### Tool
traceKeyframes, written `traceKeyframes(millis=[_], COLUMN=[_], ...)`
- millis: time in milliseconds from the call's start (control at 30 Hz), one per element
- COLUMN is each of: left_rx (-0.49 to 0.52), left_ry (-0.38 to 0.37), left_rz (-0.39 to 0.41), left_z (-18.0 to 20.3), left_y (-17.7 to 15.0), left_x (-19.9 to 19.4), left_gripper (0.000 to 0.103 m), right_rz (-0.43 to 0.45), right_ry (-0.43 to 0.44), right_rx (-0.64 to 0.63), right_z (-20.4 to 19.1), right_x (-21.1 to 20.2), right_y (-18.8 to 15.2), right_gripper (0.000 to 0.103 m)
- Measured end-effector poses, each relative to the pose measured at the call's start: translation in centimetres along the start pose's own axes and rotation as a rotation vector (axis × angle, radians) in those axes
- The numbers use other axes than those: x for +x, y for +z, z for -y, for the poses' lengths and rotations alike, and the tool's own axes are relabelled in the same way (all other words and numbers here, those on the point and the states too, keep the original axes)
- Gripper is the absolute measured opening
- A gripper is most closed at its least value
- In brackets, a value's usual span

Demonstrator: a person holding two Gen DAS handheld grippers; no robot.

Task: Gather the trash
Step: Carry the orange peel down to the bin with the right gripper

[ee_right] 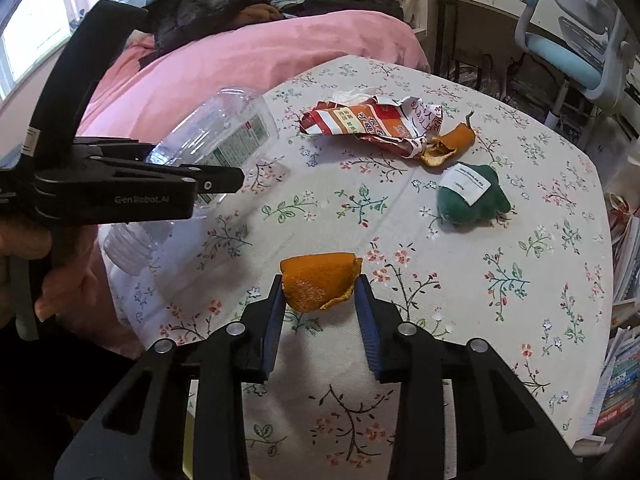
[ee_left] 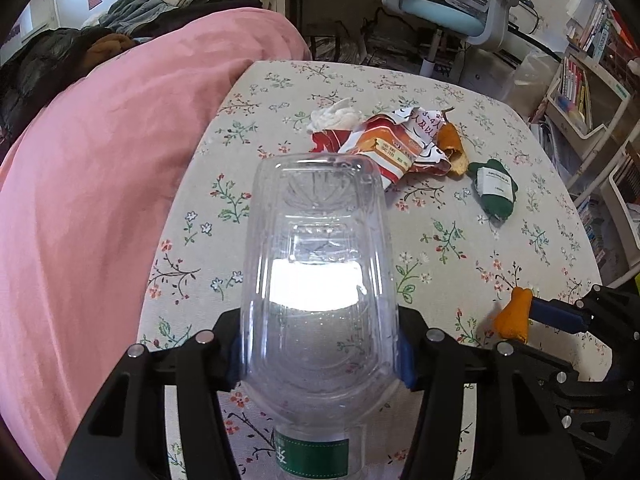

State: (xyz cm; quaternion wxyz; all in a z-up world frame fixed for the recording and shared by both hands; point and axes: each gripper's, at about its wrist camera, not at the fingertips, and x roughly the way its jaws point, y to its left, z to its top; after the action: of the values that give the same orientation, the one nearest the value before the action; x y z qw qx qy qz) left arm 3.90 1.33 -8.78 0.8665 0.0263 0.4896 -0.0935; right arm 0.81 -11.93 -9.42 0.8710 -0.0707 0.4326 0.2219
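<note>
Left wrist view shows our left gripper [ee_left: 320, 356] clamped about halfway on a clear plastic bottle [ee_left: 316, 280] above the floral-clothed table [ee_left: 520, 248], while our right gripper [ee_right: 320, 304] pinches a curled orange peel [ee_right: 318, 282].

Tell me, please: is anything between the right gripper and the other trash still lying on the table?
Only its own load: the right gripper is shut on an orange peel piece. Beyond it, bare tablecloth leads to the wrapper, second peel and green item.
</note>
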Motion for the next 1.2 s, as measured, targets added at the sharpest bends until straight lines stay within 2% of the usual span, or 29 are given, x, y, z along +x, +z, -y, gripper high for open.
traceKeyframes(millis=[567,767,900,967,1067,1200], left_rx=[0.018,0.031,0.032,0.03,0.028,0.025], left_ry=[0.025,0.039,0.037,0.032,0.021,0.006], left_rz=[0.043,0.069,0.078,0.082,0.091,0.093], left_z=[0.1,0.3,0.5,0.6,0.9,1.4], left_y=[-0.2,-0.4,-0.7,-1.1,-1.9,-3.4], left_x=[-1.2,-1.9,-2.5,-2.9,-3.7,-4.6], left_gripper=[0.055,0.055,0.055,0.055,0.055,0.055], right_rz=[0.03,0.026,-0.014,-0.078,-0.109,-0.043], right_ry=[0.126,0.185,0.237,0.263,0.233,0.222], right_rx=[-0.042,-0.069,-0.104,-0.135,-0.165,-0.093], right_z=[-3.2,-5.4,-7.3,-8.7,-10.0,-9.2], right_x=[-1.9,-2.9,-3.4,-3.1,-3.4,-5.4], right_y=[-0.8,-2.2,-3.9,-5.4,-7.2,-8.1], right_gripper=[0.033,0.033,0.033,0.035,0.042,0.05])
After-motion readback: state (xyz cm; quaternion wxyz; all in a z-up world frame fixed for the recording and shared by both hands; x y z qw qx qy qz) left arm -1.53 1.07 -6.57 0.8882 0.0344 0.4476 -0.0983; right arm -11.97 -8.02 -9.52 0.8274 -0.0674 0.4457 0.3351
